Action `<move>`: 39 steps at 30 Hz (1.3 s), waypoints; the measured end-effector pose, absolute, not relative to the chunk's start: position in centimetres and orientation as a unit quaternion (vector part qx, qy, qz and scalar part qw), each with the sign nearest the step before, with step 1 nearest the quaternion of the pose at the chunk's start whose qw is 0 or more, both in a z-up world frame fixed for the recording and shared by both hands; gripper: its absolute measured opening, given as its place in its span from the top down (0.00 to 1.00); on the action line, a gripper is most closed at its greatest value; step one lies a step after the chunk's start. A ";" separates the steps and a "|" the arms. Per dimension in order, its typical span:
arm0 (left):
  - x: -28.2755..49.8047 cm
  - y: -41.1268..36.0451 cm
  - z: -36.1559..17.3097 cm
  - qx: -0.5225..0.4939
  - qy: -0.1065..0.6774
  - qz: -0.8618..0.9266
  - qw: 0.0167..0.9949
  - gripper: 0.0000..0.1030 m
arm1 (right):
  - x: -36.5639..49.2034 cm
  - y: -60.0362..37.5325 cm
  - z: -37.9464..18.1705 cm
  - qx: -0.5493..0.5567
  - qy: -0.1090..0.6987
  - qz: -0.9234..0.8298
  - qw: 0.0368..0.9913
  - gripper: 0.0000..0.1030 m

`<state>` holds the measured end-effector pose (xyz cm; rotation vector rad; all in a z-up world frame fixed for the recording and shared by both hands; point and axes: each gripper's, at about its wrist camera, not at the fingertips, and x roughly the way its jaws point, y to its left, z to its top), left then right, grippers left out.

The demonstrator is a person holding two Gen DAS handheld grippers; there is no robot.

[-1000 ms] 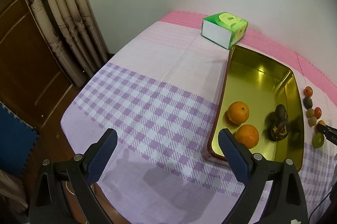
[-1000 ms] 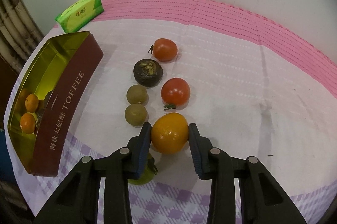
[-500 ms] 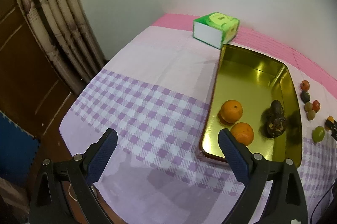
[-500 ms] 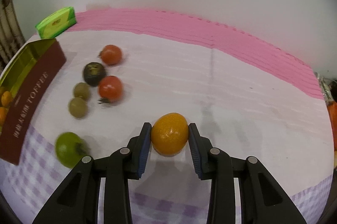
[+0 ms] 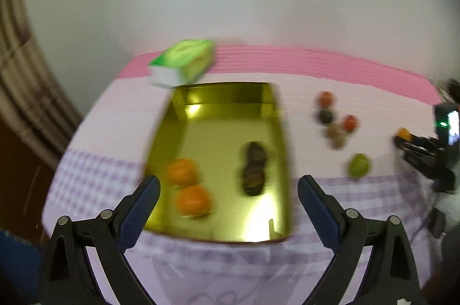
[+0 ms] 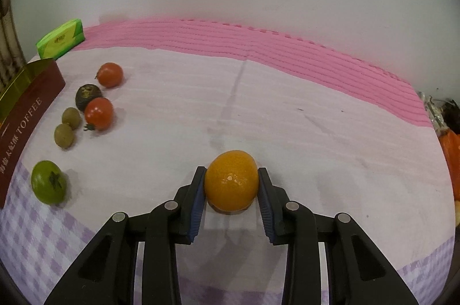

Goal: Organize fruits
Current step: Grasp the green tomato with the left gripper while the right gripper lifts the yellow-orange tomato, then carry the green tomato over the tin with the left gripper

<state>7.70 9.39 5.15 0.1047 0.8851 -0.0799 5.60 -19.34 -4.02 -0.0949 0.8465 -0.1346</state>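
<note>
My right gripper (image 6: pixel 231 181) is shut on a yellow-orange fruit (image 6: pixel 231 180), low over the pale cloth. To its left lie a green tomato (image 6: pixel 48 182), two red tomatoes (image 6: pixel 98 113), a dark fruit (image 6: pixel 86 94) and two brownish-green small fruits (image 6: pixel 63 135). In the blurred left wrist view, my left gripper (image 5: pixel 227 198) hangs open above the near end of the gold tin (image 5: pixel 201 150). That tin holds two oranges (image 5: pixel 192 198) and two dark fruits (image 5: pixel 253 170). The right gripper (image 5: pixel 414 147) with its fruit shows at that view's right edge.
A green tissue pack (image 5: pixel 184 61) lies behind the tin near the wall. The tin's brown side (image 6: pixel 26 109) reads TOFFEE. A pink mat (image 6: pixel 287 52) runs along the back of the table. Curtains (image 5: pixel 20 81) hang at the left. Orange items (image 6: pixel 452 152) sit at the far right edge.
My right gripper has carried the yellow-orange fruit rightward, away from the row of fruits. The left gripper has swung right and rolled, so the tin now lies straight ahead between its fingers.
</note>
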 end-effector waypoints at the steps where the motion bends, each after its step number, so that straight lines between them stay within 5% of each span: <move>1: 7.9 7.9 5.0 0.054 0.429 -0.056 0.900 0.08 | 5.4 -19.6 -4.0 -0.050 0.409 -0.068 0.909 0.66; 17: 11.0 -4.7 -1.2 0.084 0.479 -0.165 0.858 0.09 | 4.5 -22.0 -4.2 -0.024 0.404 -0.057 0.913 0.66; 21: 12.0 -5.5 -2.4 0.083 0.497 -0.160 0.849 0.36 | 4.5 -22.2 -4.2 -0.019 0.404 -0.054 0.913 0.66; 29: 13.2 -6.5 -3.4 0.075 0.510 -0.160 0.842 0.49 | 4.4 -22.6 -4.2 -0.013 0.404 -0.050 0.913 0.66; 31: 13.3 -6.4 -3.7 0.062 0.515 -0.167 0.839 0.66 | 4.5 -22.7 -4.2 -0.013 0.404 -0.049 0.913 0.66; 39: 12.9 -6.0 -4.0 0.046 0.520 -0.170 0.836 0.68 | 4.5 -22.7 -4.2 -0.013 0.404 -0.049 0.913 0.66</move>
